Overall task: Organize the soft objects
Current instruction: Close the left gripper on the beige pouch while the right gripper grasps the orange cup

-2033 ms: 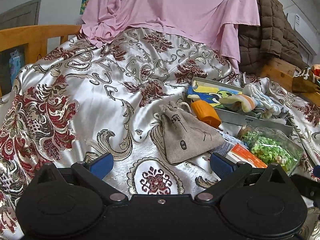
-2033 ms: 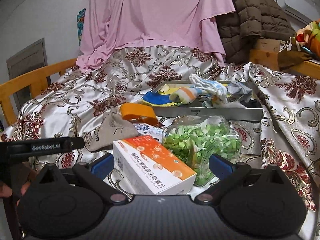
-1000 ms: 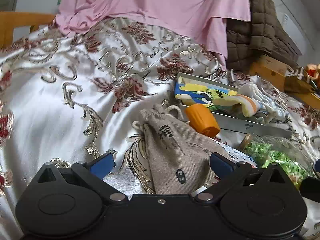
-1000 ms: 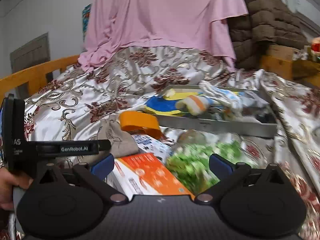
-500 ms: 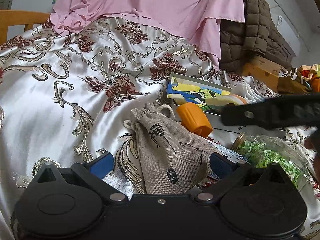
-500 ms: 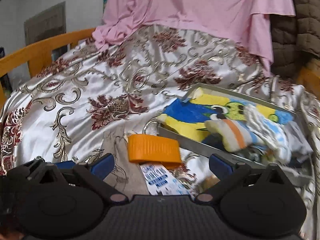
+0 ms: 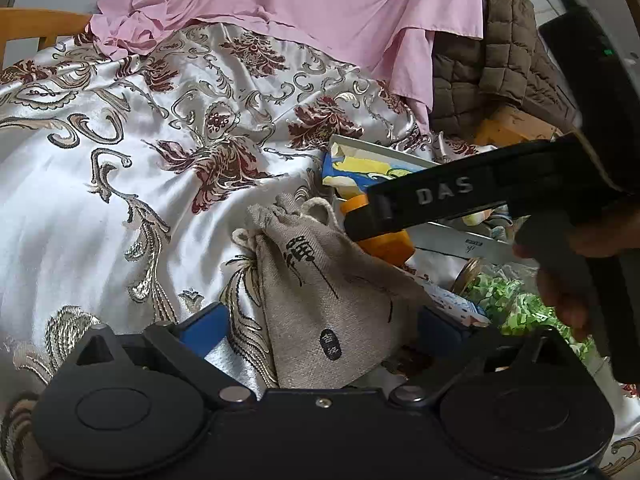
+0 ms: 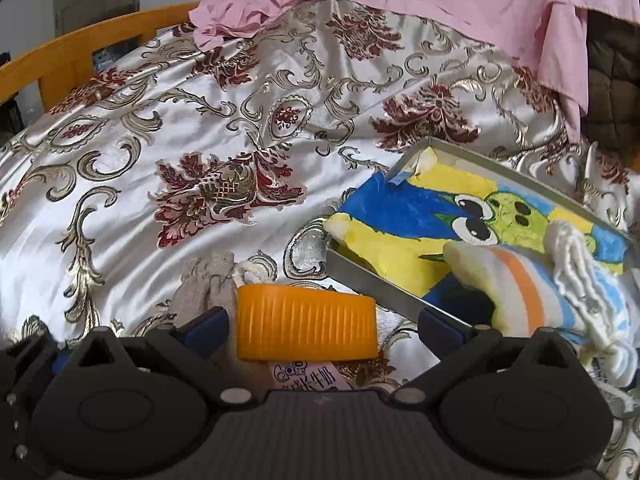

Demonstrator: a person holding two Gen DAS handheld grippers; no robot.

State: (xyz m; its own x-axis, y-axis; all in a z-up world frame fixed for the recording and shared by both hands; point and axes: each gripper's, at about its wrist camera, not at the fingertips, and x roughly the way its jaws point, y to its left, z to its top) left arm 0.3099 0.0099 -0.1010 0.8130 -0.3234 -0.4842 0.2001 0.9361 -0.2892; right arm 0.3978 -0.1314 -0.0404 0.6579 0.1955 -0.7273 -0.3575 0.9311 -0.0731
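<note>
Satin bedspread [image 7: 100, 184] is carrying the linen pouch [image 7: 320, 304], lying between your left gripper [image 7: 320, 326]'s released jaws, so be closing low around its belly while your right gripper [image 8: 322, 328] is hovering unclenched.

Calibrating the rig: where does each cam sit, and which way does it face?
Left wrist: on the left tool, facing forward over the grey linen drawstring pouch; its blue pads, the right tool and a hand show.
Right wrist: on the right tool, facing the ribbed orange cap and metal tray; its pads show.
Shared: pouch, cap, tray, patterned satin cover.
</note>
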